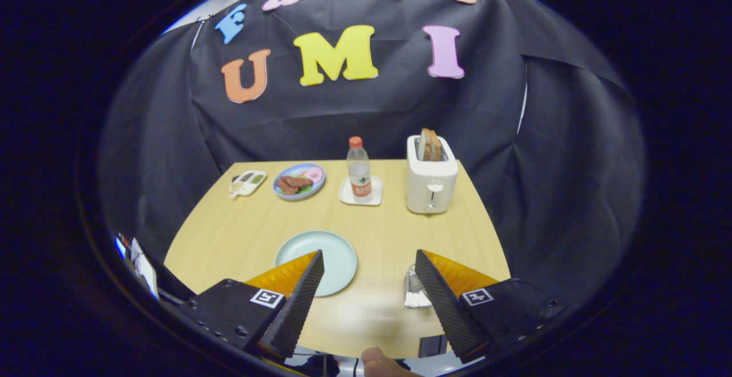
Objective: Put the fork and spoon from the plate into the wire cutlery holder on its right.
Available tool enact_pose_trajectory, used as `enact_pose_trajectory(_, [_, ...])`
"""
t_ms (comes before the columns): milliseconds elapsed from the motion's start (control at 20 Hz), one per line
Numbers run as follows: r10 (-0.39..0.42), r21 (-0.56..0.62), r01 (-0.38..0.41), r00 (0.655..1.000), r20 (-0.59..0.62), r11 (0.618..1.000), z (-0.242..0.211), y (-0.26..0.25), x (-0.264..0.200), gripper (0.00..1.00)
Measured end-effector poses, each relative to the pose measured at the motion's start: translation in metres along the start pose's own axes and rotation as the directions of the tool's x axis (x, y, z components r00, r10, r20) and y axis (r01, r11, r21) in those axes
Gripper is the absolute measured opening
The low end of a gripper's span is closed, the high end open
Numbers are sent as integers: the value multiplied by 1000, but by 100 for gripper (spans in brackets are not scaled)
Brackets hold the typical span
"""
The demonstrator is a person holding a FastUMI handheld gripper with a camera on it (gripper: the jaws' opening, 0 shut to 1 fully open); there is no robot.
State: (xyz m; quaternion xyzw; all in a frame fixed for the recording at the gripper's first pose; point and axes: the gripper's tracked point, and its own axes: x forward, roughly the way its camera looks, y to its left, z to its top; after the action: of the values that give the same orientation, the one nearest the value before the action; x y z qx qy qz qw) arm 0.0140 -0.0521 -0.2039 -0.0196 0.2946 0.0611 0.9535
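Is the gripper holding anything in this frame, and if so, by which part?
Nothing is held. The gripper is open, its fingers spread with bare table between them, the pale plate and the wire cutlery holder by the fingertips.

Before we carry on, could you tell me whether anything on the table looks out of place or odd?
Nothing stands out: the plate lies flat and bare, the wire holder stands upright beside it, and the open gripper holds nothing.

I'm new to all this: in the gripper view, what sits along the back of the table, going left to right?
Small tray → plate of food → bottle on its coaster → toaster. The gripper is open, nearer, empty.
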Motion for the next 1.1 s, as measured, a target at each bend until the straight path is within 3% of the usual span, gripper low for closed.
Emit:
enact_pose_trajectory(150, [18, 50, -26, 989, 147, 998, 40, 22, -28, 97])
enact_pose_trajectory(400, [0, 105, -38, 940, 341, 994, 95, 43, -77, 97])
enact_pose_trajectory(550, [-13, 90, -23, 923, 384, 996, 109, 51, -91, 97])
enact_pose_trajectory(850, [-47, 6, 52, 856, 516, 999, 133, 64, -123, 96])
enact_pose_trajectory(1100, [-19, -8, 28, 829, 559, 1000, 147, 87, -145, 96])
